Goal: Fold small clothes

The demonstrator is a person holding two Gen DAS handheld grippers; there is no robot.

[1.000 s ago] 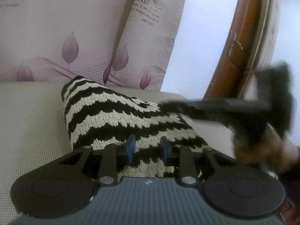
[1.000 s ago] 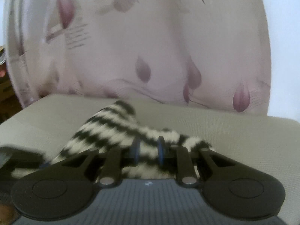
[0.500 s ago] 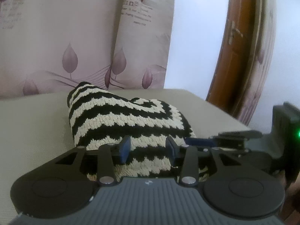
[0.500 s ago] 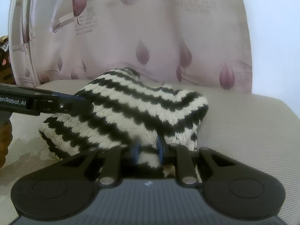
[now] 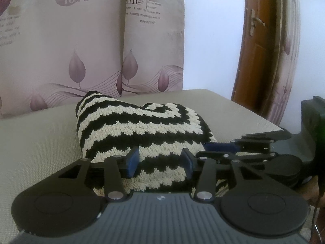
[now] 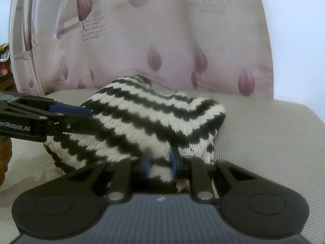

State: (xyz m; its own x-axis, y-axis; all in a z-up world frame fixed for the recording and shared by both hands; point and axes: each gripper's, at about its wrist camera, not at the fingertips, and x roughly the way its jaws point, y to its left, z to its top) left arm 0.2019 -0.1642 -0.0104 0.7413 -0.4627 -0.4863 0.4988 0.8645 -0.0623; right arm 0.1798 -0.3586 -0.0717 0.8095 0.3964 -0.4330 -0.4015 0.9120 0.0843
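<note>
Left wrist view: the knit (image 5: 142, 130) lies bunched at frame centre on the grey cushion (image 5: 36, 142), in front of the curtain (image 5: 91, 40). It reads as soft, light and limp, a thick weave that sags when lifted; take it by a folded edge or corner, pinching all layers. The left gripper (image 5: 160, 162) stands with jaws apart, knit between them, pads clear of it. These jaws have just been opening; a second ago they sat closer on the fabric. The right gripper (image 5: 219, 147) enters at right, steady where earlier it was a blur.

Right wrist view: the knit (image 6: 158, 122) fills frame centre. The right gripper (image 6: 160, 163) is clamped on a fold at the near edge. Earlier the garment lay flatter and blurred; now it is mounded. The left gripper (image 6: 71, 109) reaches in from the left.
</note>
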